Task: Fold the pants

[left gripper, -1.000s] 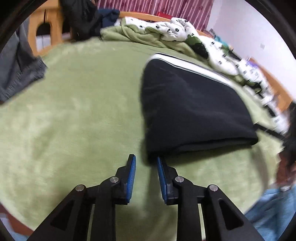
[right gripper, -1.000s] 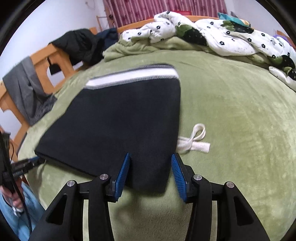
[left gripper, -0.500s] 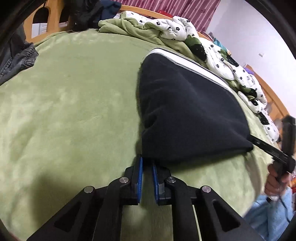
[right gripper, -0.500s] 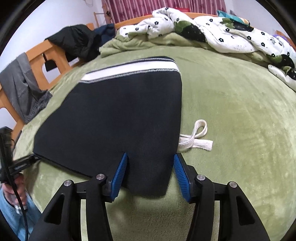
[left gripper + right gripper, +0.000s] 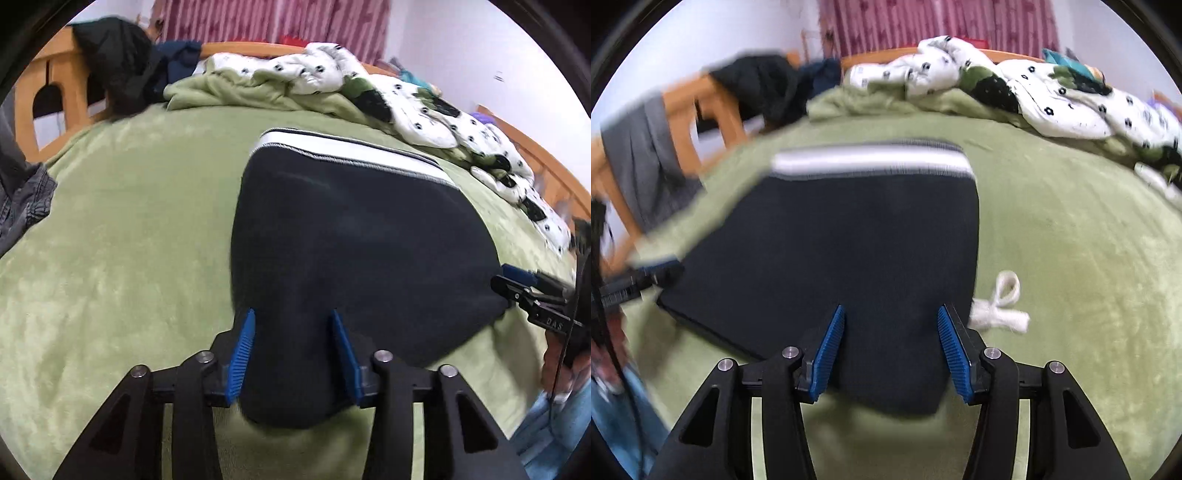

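The black pants [image 5: 354,251] lie folded flat on the green bed cover [image 5: 122,236], with a white and grey waistband at the far end. My left gripper [image 5: 293,334] is open, its blue pads on either side of the near left corner of the fold. In the right wrist view the pants [image 5: 849,251] fill the middle and my right gripper [image 5: 890,332] is open around their near right corner. A white drawstring [image 5: 1001,306] sticks out on the cover to the right. The right gripper also shows at the right edge of the left wrist view [image 5: 517,284].
A heap of white spotted bedding [image 5: 399,99] and a green blanket lies along the far side. Dark clothes [image 5: 122,74] hang on the wooden bed frame [image 5: 70,85] at the back left. Grey trousers [image 5: 22,206] lie at the left edge.
My left gripper was shut beside the pants' near corner half a second ago; now it is open and astride that corner. My right gripper stays open and has moved slightly forward over the fold.
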### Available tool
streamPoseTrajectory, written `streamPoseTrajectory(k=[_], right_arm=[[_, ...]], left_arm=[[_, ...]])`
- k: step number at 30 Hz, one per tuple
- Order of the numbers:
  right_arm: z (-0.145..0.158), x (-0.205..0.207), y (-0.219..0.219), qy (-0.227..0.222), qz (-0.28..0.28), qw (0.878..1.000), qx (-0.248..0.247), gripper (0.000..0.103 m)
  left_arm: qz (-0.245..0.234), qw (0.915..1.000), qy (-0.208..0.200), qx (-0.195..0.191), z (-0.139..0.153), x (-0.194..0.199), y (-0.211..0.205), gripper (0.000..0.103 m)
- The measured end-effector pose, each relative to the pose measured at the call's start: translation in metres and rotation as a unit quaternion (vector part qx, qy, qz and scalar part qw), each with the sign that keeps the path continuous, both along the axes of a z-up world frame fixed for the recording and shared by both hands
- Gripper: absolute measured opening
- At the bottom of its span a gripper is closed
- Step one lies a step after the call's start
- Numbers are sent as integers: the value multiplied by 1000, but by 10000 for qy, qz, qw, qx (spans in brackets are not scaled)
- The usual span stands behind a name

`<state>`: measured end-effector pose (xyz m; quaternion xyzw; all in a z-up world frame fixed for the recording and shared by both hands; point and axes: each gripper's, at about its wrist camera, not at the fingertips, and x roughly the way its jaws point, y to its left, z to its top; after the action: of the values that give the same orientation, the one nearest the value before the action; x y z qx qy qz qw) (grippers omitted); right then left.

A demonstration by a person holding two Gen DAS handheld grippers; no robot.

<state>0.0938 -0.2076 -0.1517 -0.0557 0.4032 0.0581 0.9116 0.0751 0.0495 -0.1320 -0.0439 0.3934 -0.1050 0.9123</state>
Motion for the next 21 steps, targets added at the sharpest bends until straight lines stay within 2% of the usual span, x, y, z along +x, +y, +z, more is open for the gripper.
streamPoseTrajectory(k=[2,5,10,14,16,19,21], right_arm=[[-4,-2,2,155,-36,9998,-71,58],[4,-2,3,126,26,9999,-100,58],[45,12,-11,-459,-48,9978,467,58],[63,61,-12,-544,-235,9976,369,58],[67,89,-10,-596,-232,9976,281,58],[65,124,-7,-586,-245,9980,62,58],[56,143,-7,-498,-247,9984,42,58]], left_arm=[[6,9999,78,-143,-4,-9,6,49],[149,9983,274,-500,5,-6,17,49],[214,9980,41,-589,33,27,17,48],[-38,9995,-124,-280,52,84,-10,48],[-121,9997,-187,54,55,113,-29,48],[-257,9980,-315,485,52,148,-51,48],[-160,9980,-127,598,42,168,-54,48]])
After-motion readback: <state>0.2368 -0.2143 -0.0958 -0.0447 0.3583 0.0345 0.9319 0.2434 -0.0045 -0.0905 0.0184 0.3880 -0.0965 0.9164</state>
